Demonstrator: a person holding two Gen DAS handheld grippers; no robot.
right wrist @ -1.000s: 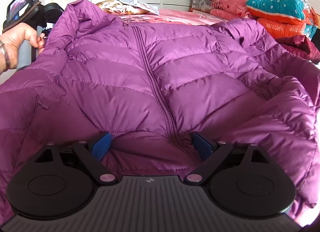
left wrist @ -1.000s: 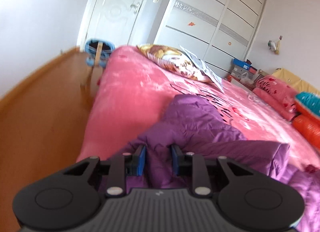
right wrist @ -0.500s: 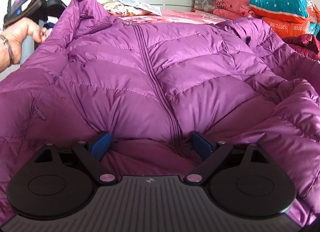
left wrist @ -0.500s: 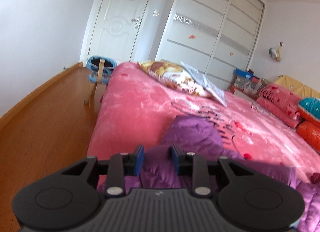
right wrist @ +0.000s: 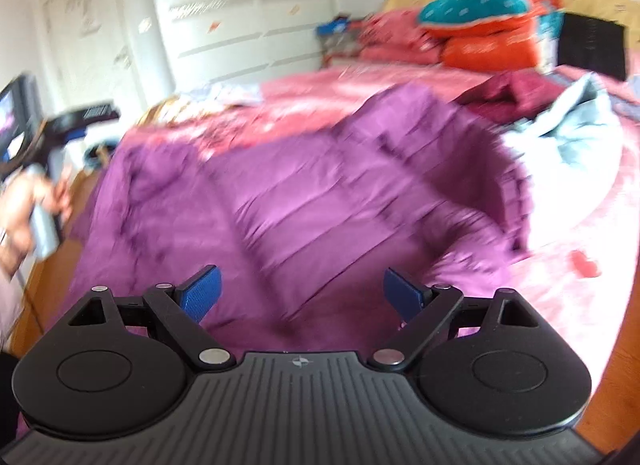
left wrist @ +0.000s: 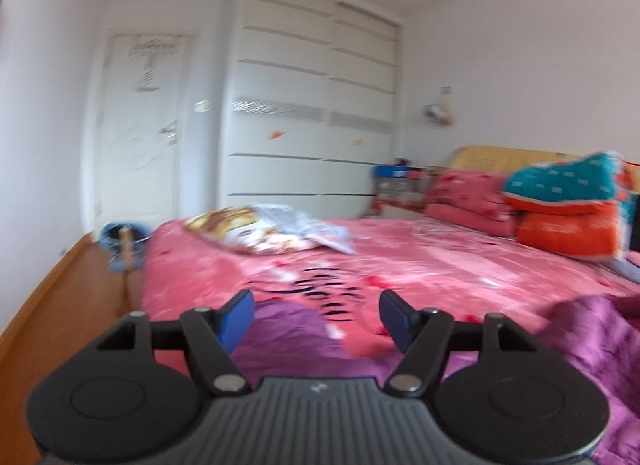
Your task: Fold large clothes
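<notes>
Left gripper [left wrist: 316, 319]; bedspread [left wrist: 420, 265] lettering blurred

Two fisheye views from my own hands, both looking out over the bed.

My left wrist camera sits just behind my left gripper [left wrist: 316, 315] and looks almost level across the pink bed [left wrist: 420, 265] toward the white wardrobe [left wrist: 312, 121]. My right wrist camera, behind my right gripper [right wrist: 300, 295], tilts down more steeply, close above the purple jacket [right wrist: 320, 193]. Both views share the bed, the jacket, the wardrobe and the stacked quilts [left wrist: 568, 209].
</notes>
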